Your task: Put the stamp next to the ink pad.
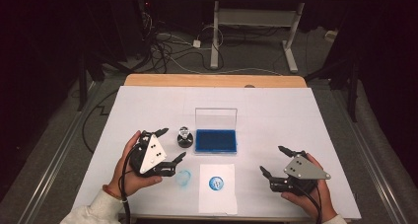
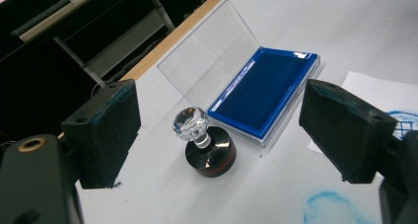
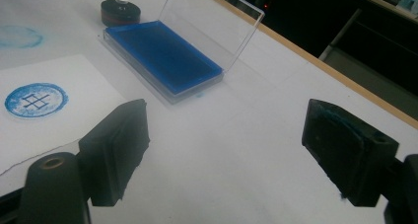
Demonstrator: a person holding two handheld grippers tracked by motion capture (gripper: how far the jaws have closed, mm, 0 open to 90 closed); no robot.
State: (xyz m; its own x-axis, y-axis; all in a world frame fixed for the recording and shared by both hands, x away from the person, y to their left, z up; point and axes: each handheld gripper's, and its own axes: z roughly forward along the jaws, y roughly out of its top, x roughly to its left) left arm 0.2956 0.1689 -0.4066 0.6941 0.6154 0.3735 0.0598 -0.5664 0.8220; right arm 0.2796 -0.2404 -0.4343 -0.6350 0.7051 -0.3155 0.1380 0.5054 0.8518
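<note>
White sheeting covers the tabletop (image 1: pixel 148 110), with dark floor and cables beyond. Standing upright just left of the open blue ink pad (image 2: pixel 268 93) is the stamp (image 2: pixel 207 147), a black round base topped by a faceted clear knob (image 2: pixel 191 121). It lies straight ahead of the left gripper (image 1: pixel 166 150), between the lines of its wide-spread fingers (image 2: pixel 106 132), its long axis vertical. The right gripper (image 1: pixel 277 161), also spread wide and empty, hovers well apart, right of the paper (image 1: pixel 218 194) bearing a blue print (image 3: pixel 36 99). The left hand looks far better placed to grasp the knob.
</note>
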